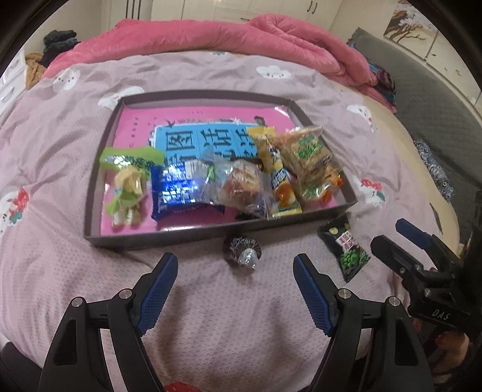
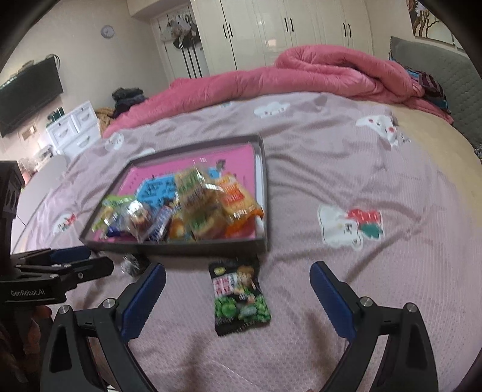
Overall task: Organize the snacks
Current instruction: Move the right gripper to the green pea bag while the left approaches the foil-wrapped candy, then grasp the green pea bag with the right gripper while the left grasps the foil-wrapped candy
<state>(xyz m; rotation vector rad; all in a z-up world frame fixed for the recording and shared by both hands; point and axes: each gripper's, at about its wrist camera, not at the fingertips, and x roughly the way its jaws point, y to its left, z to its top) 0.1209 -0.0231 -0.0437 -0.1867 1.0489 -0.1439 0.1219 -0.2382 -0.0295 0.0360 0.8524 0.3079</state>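
Note:
A dark shallow tray (image 1: 192, 236) with a pink lining lies on the bed and holds several snack packets (image 1: 186, 187); it also shows in the right wrist view (image 2: 211, 245). A small silver-and-black wrapped candy (image 1: 242, 251) lies on the bedspread just in front of the tray, between and ahead of my open left gripper (image 1: 235, 268). A black-and-green pea snack packet (image 2: 239, 297) lies in front of the tray's right corner, between the open fingers of my right gripper (image 2: 238, 277); it also shows in the left wrist view (image 1: 345, 248). Both grippers are empty.
The mauve bedspread (image 2: 346, 187) covers the bed. A rolled pink quilt (image 2: 301, 72) lies along the far side. White wardrobes (image 2: 271, 27), a white drawer unit (image 2: 75, 126) and a grey headboard (image 2: 436, 81) stand around the bed.

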